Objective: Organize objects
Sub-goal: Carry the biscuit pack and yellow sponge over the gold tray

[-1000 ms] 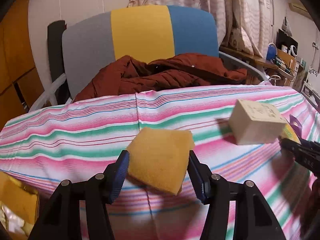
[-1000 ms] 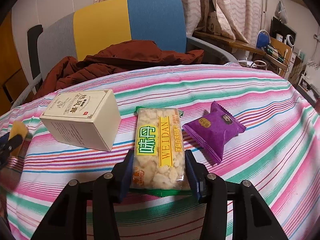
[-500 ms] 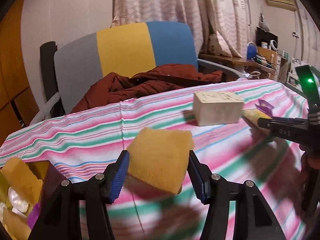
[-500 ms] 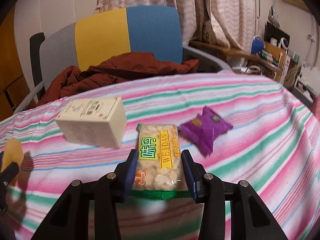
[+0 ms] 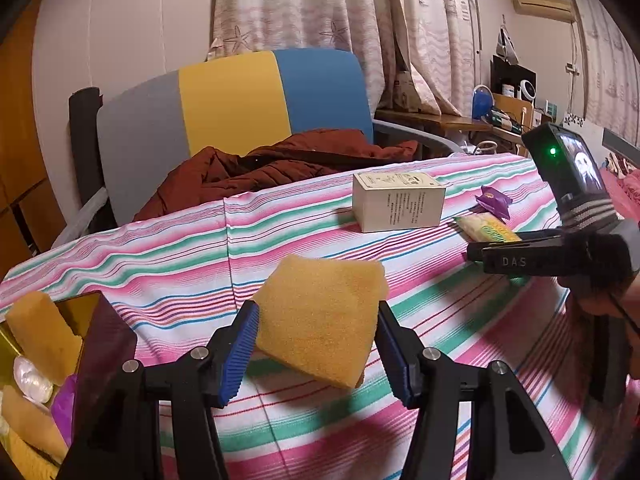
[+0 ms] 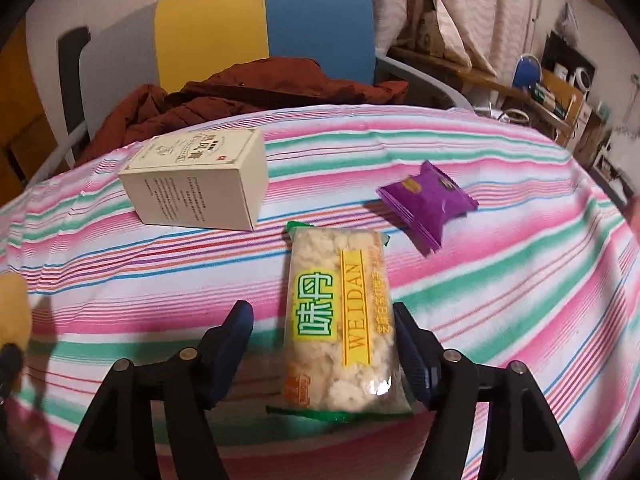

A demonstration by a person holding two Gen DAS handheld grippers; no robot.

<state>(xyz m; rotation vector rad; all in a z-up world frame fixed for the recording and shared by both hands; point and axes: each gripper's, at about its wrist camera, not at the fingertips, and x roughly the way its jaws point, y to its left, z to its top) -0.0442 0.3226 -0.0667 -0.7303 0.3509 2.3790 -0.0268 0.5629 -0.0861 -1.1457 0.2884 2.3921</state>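
Yellow sponge [image 5: 320,320] sits clamped between the blue pads of the left gripper [image 5: 316,354], lifted clear of the striped cloth [image 5: 192,248], its shadow on the cloth below. A box [image 5: 108,344] with sponges and small items already in it shows at the lower-left edge of the left wrist view, near the held sponge.

Snack bar packet [image 6: 340,320] lies flat on the striped cloth, lengthwise between the fingers of the right gripper [image 6: 324,348]. The jaws are opening: a clear gap on the left side, and the right pad sits just beside the wrapper; no squeeze visible. Cream carton [image 6: 200,184] lies beside the packet at its upper left, purple candy packet [image 6: 428,200] at its upper right, both apart from the gripper.

Step in hand, as a judgement: left side is carrying the sponge toward the box; right side is either releasing or re-setting on the snack bar.

Next move likely needs the sponge brought over the box opening, then let go. The right side needs to centre on the packet before closing; the wrapper is slippery and could skid.
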